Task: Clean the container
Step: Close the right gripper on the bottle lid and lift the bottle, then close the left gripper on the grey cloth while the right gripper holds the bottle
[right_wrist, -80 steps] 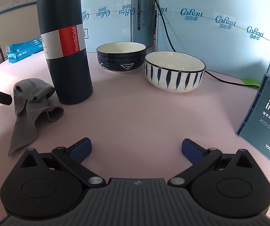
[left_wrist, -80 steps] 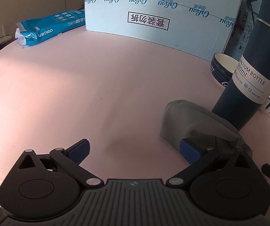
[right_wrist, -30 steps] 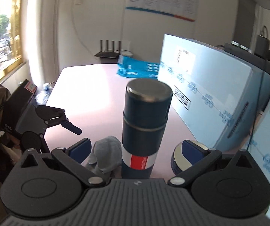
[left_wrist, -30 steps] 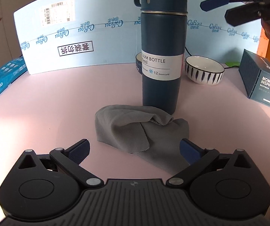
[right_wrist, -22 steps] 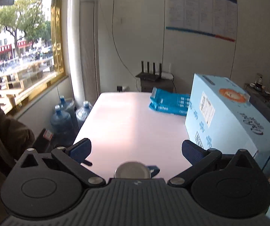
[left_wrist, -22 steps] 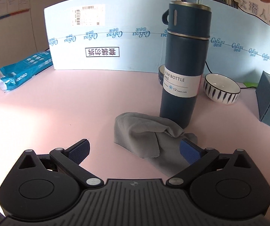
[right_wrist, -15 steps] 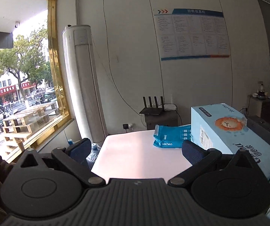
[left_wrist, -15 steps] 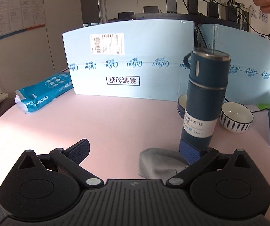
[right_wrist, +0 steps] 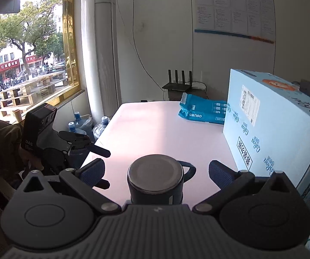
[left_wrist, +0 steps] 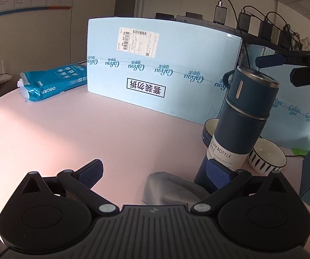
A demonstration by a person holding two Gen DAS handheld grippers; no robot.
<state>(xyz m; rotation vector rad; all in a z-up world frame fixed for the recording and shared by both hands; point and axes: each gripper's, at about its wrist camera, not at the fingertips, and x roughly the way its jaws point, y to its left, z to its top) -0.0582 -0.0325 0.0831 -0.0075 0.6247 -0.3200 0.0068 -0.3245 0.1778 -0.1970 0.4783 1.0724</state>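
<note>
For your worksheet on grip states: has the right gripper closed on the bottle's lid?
No, the right gripper is open, its pads apart on either side of the bottle lid.

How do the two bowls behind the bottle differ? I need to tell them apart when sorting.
The striped bowl is white outside with dark vertical dashes and shows fully, right of the bottle. The dark bowl is navy outside and half hidden behind it. Both stand upright with pale insides.
</note>
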